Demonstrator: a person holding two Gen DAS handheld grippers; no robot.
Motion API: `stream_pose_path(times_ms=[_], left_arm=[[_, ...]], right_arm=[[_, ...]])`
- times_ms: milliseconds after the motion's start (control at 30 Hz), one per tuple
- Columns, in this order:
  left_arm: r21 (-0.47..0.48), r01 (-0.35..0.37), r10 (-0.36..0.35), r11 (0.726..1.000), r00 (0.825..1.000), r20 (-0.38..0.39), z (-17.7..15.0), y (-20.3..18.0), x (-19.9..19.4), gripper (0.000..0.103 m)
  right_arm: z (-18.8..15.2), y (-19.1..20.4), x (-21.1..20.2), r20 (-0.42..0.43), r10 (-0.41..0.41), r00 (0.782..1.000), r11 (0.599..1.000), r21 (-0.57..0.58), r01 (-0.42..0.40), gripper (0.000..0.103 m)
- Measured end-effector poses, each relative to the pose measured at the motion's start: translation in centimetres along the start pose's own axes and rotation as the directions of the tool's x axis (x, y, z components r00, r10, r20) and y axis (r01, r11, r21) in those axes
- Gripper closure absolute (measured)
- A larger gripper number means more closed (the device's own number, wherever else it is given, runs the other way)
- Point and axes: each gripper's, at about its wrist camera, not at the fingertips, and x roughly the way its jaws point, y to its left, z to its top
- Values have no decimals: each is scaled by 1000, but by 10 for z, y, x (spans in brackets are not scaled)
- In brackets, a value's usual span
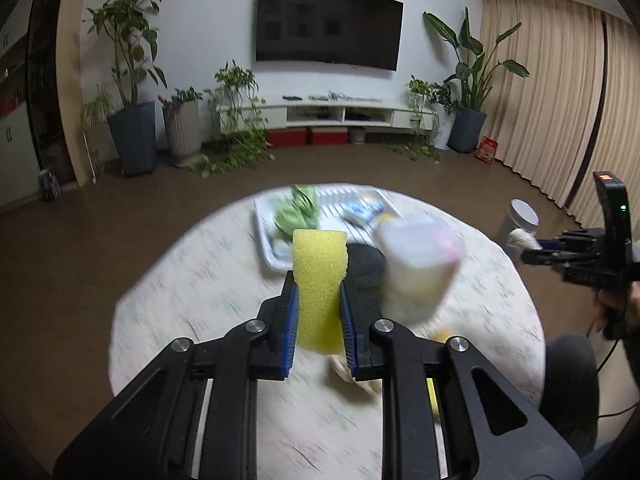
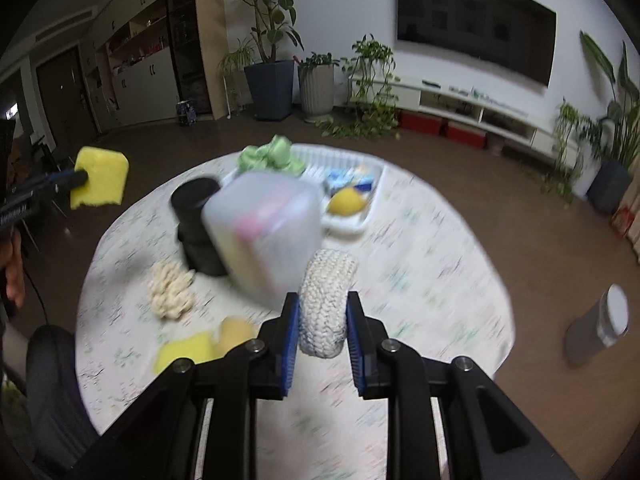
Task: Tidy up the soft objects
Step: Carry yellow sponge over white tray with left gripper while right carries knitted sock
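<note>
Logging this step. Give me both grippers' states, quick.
Left gripper: shut on the yellow sponge.
Right gripper: shut on the white knitted pad.

Wall television [image 1: 329, 26] (dark), potted plants [image 1: 132, 80]

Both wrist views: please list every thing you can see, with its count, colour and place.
sponge: 1, yellow, in left claw
knit pad: 1, white, in right claw
bin: 1, translucent, mid table, pink and yellow items inside
cup: 1, black, behind bin
tray: 1, white, far side of table
cloth: 1, green, on tray's far end
loose sponges: 2, yellow and tan, near table edge
cream puff: 1, cream, left of bin
table: 1, round, pale patterned
can: 1, grey, on floor
TV: 1, black, on wall
left claw: shut on sponge
right claw: shut on knit pad
</note>
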Motion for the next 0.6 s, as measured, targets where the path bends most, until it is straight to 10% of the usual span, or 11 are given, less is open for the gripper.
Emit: stream_pose_path(times_ms=[600], left_arm=[[247,148,-114,958,983,-147,91,9,175,85]], right_arm=[[158,-40,137,-115,66,991,982,-167,-85,79]])
